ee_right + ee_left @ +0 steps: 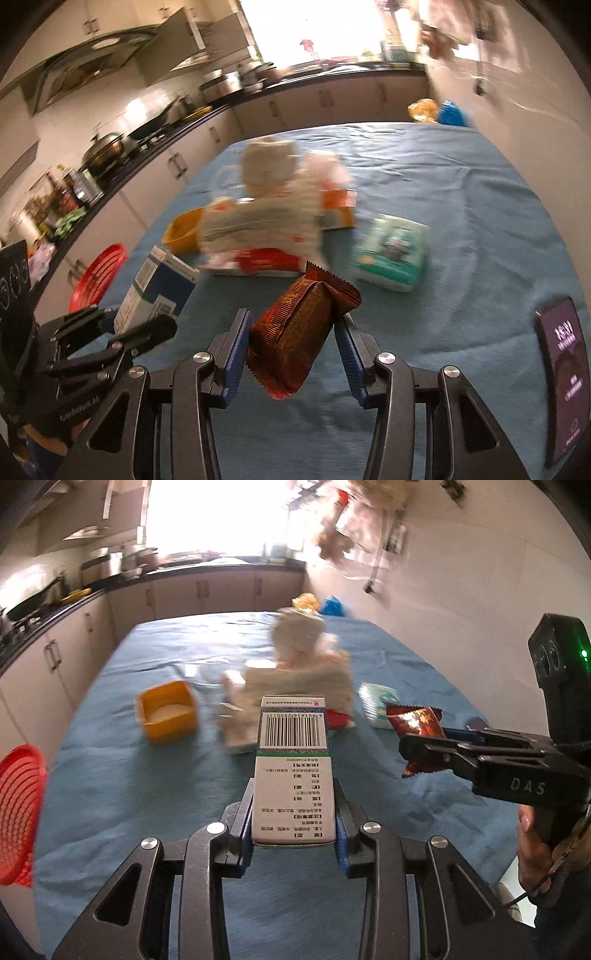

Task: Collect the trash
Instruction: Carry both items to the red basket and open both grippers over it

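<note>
With both jaws clamped, left on the medicine box [293, 771], right on the snack wrapper [301, 332], carry them level to the red basket [20, 816] left of the box

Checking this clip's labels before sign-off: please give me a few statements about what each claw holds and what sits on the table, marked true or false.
1. The left claw grips a white carton with a barcode. True.
2. The right claw is empty. False: it holds a red-brown snack wrapper.
3. The table cloth is blue. True.
4. The red basket sits mid-table. False: it is at the table's left edge.
5. A phone lies on the cloth. True.
</note>
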A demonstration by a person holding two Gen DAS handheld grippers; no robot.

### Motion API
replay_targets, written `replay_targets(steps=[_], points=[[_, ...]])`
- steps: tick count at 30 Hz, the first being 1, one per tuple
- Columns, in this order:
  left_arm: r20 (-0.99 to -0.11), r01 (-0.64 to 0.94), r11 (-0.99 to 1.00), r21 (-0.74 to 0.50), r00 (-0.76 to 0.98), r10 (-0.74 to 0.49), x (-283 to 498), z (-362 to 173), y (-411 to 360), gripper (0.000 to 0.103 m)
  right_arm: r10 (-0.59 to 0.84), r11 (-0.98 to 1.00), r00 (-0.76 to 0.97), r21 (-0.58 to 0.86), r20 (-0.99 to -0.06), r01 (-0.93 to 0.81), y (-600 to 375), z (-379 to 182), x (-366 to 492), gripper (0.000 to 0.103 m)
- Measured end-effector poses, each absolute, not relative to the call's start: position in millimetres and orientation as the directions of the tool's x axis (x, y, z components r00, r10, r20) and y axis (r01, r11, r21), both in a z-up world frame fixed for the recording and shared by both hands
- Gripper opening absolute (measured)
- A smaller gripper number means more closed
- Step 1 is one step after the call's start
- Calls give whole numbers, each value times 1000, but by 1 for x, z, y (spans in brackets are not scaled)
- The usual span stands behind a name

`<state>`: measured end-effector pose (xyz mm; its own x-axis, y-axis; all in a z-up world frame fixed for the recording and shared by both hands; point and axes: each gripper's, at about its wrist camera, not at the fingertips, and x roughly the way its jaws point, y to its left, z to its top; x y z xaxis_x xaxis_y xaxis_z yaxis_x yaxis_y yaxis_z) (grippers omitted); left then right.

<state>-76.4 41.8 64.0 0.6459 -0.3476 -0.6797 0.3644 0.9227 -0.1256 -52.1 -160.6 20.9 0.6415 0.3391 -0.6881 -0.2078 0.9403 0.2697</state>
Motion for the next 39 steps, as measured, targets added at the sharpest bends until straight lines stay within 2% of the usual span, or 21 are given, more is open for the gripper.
replay_targets(steps=[14,22,32,39], points=[[-621,59,988,-140,772,-134,-97,89,189,33,526,829,511,278,-679,-485,-20,55,-27,50],[-634,-133,977,-168,774,-3,-99,80,284,33,617,724,383,306,-687,-618,78,63,-3,50],[-686,-242,954,-179,726,56,-74,49,346,33,641,664,278,336,-715,-668,197,48,41,50],[-711,-255,952,-170,701,61,-58,32,355,33,621,681,242,361,-745,-637,232,21,71,53]])
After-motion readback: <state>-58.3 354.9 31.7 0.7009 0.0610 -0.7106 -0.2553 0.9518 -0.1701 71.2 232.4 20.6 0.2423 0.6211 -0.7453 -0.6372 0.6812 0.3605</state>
